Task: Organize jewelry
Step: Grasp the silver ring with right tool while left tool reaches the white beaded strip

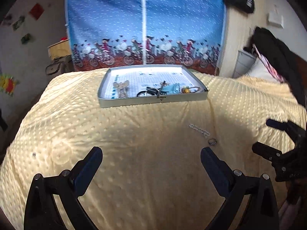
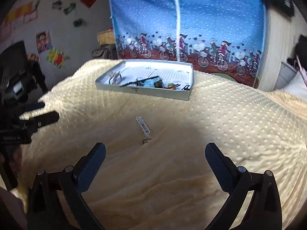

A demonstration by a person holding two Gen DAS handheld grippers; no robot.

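A shallow silver tray (image 1: 153, 101) (image 2: 142, 92) lies at the far side of the yellow dotted blanket, holding several trinkets and pieces of jewelry. On the blanket nearer me lie a white chain bracelet (image 1: 200, 129) (image 2: 143, 125) and a small ring (image 1: 212, 141) (image 2: 146, 140). My left gripper (image 1: 151, 156) is open, its right fingertip just below and left of the ring. My right gripper (image 2: 155, 152) is open too, with the ring just ahead between its fingers. Each gripper shows in the other's view, the right one (image 1: 263, 136) at the right edge, the left one (image 2: 49, 111) at the left edge.
The blanket (image 1: 96, 126) covers a bed and drops away at the left. Behind the tray hangs a blue curtain (image 1: 145, 19) with bicycles. A white drawer unit (image 1: 243, 63) and dark clothing (image 1: 278, 57) are at the right. A dark chair (image 2: 17, 61) stands at the left.
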